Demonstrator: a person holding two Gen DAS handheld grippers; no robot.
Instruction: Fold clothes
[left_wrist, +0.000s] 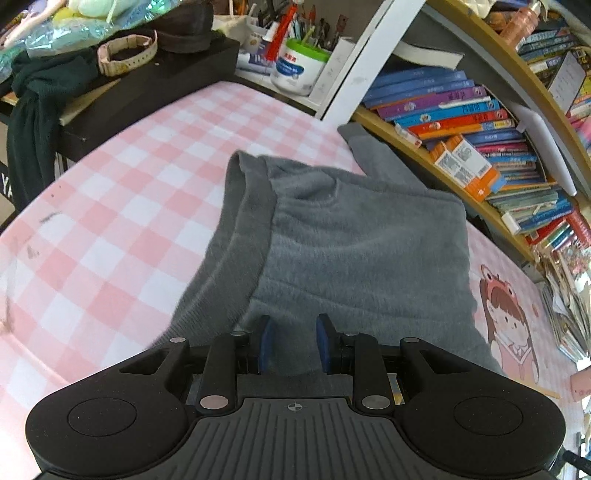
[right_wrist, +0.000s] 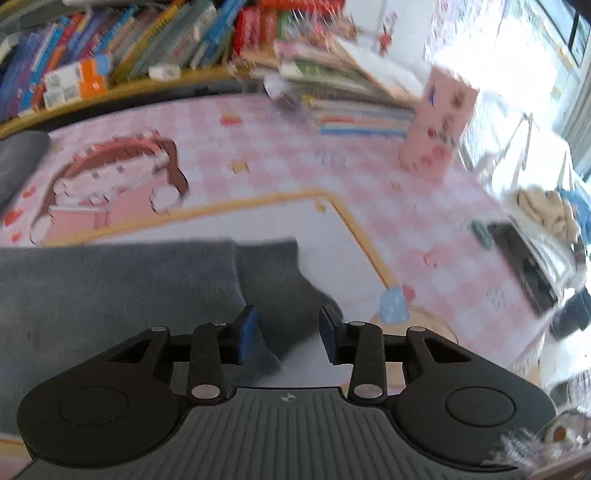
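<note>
Counter (left_wrist: 110, 206): carrying a pink-and-white checked mat with a cartoon girl printed on it (left_wrist: 506, 317), and taking up most of both views.

Grey garment (left_wrist: 332, 251): a fleecy piece of clothing lying on the counter, stretching from its near edge toward the far edge. A ribbed band (left_wrist: 240, 236) is running along the garment's left side, and a narrow sleeve or leg (left_wrist: 373, 155) is reaching the far edge beside the bookshelf. In the right wrist view, which is blurred, a folded corner of the same grey cloth (right_wrist: 147, 280) is lying near the counter's near edge.

Bookshelf (left_wrist: 480, 122): standing along the counter's far edge, holding rows of leaning books.

Pink box (right_wrist: 439, 125): sitting upright toward the counter's far right corner, just beside a stack of flat books (right_wrist: 354, 110).

Left gripper (left_wrist: 294, 343): hanging over the near end of the garment, its blue jaws standing narrowly apart, with grey cloth showing in the gap; whether the jaws are touching it cannot be told.

Right gripper (right_wrist: 288, 332): hovering above the garment's right corner, its jaws standing somewhat apart with the cloth's edge below the gap, pressing on nothing.
</note>
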